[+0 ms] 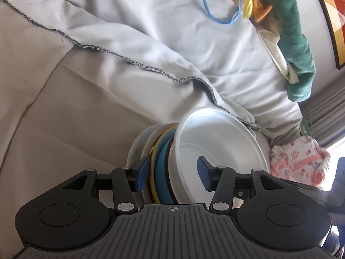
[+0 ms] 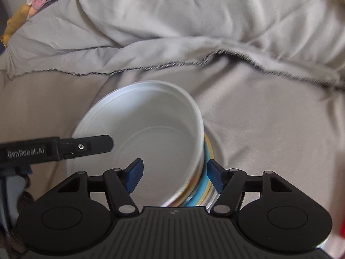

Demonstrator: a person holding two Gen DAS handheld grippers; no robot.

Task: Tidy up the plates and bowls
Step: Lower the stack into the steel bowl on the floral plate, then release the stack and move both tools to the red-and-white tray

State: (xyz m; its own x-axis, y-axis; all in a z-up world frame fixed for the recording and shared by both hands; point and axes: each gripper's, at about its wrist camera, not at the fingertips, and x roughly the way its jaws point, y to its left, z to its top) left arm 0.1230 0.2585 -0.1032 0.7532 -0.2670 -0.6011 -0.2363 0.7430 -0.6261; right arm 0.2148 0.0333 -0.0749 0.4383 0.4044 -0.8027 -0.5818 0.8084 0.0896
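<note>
- Left gripper (image 1: pixel 173 173): jaws wide; one blue pad sits outside the stack at lower centre of the left-wrist frame, the other inside the white bowl (image 1: pixel 217 149). The pads straddle the stack's edge w/ a visible gap on the bowl side; can't tell if the outer pad touches. Reads as not clamped.
- Right gripper (image 2: pixel 174 178): jaws abt half open, straddling the bowl's wall at lower centre of its frame, one pad inside, one outside by the plate rims. Gaps show both sides, so no grip seen.
- White bowl: centre of both frames, tilted, nested on top of a teal plate (image 1: pixel 162 168), a yellow-rimmed plate (image 1: pixel 153 161) and a pale plate (image 1: pixel 134 149) at the bottom. Stack rests on a beige bedsheet (image 1: pixel 75 108).
- Left gripper's finger (image 2: pixel 92 145) reaches in from the left edge of the right-wrist frame, over the bowl's rim.
- Handling, judged: bowl looks thin plastic, light, glossy, prob slippery; wall may flex if squeezed hard. Plates look stiffer, heavier as a pile.
- Soft bedding = unsteady base; stack could slide or tip.
- Best hold, judged: pinch the bowl's wall just below the rim, inside + outside, opposite sides for both grippers.
</note>
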